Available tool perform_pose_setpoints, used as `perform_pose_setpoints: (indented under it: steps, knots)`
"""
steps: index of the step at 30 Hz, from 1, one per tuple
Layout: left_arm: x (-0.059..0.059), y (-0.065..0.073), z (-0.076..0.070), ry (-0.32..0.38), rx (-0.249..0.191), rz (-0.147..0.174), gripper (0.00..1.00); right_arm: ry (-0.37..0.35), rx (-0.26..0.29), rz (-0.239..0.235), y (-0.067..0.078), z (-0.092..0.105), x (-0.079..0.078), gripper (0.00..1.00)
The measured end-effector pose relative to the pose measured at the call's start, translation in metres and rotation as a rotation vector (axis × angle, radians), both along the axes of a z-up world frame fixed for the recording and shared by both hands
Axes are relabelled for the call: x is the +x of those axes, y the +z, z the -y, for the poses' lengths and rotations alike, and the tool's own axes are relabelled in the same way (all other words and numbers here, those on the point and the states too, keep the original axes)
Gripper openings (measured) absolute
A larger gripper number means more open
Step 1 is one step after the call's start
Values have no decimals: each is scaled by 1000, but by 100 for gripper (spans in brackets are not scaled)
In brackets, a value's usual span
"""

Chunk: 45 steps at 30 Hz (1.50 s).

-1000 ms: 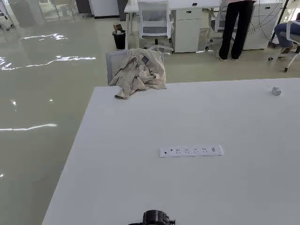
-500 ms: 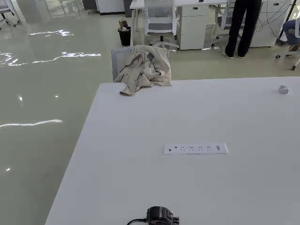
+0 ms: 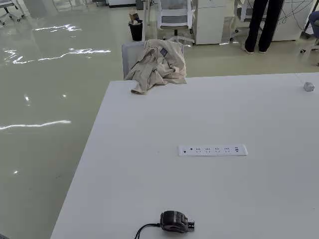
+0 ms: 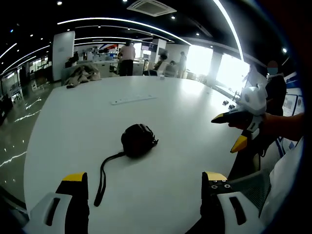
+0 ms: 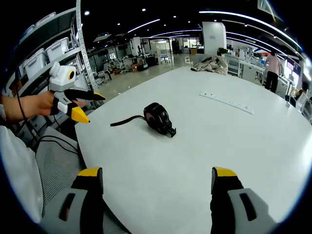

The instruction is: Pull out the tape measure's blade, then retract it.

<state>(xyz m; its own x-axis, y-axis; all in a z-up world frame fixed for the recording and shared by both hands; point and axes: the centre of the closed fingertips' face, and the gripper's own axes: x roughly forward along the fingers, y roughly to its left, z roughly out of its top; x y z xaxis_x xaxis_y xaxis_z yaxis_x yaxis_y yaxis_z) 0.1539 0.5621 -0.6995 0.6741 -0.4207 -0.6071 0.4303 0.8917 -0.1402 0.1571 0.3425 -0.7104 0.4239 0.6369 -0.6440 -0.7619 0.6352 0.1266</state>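
A black tape measure (image 3: 174, 221) is seen lying on the white table (image 3: 149, 174), close to the near edge and a little left of the middle. In the head view it is laid crosswise – its long side runs left to right, with the small blade mouth pointed right and a thin black strap (image 3: 144, 230) trailing off to the left. Compared with the earlier pictures, the whole head view has slid down, so the tape measure is now shown whole and further up the picture; it is only the camera that was tipped, and nothing on the table was moved. The case is round, dark and chunky, while the table top is smooth and flat. A long flat white power strip (image 3: 213, 150) is set further back, well apart from the tape measure. A crumpled beige jacket (image 3: 158, 64) is hung over a chair at the far edge, and the floor beyond is shiny. The left gripper (image 4: 146, 178) is held with its yellow-tipped jaws spread wide – nothing is gripped. The right gripper (image 5: 156, 173) is spread wide too, with nothing between its jaws. Both are held back from the tape measure, one on each side of it.
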Motion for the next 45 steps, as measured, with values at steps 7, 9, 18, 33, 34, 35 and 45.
perform_pose_setpoints:
  steps: [7, 9, 18, 33, 34, 35, 45]
  knots:
    - [8, -2, 4, -26, 9, 11, 92, 35, -27, 3, -7, -3, 5, 94]
    - [11, -4, 5, -35, 12, 9, 92, 54, -41, 6, -9, -4, 6, 93]
    - [18, -5, 9, -70, 28, 21, 89, 105, -61, 20, -14, -12, 14, 91]
    - [34, -9, 16, -143, 69, 43, 83, 172, -82, 36, -22, -24, 27, 88]
    - [36, -10, 17, -151, 74, 43, 83, 177, -84, 36, -24, -24, 28, 88]
    - [37, -10, 17, -154, 77, 45, 83, 180, -85, 36, -24, -25, 29, 88]
    - [54, -16, 30, -223, 98, 59, 83, 232, -123, 57, -34, -25, 38, 82]
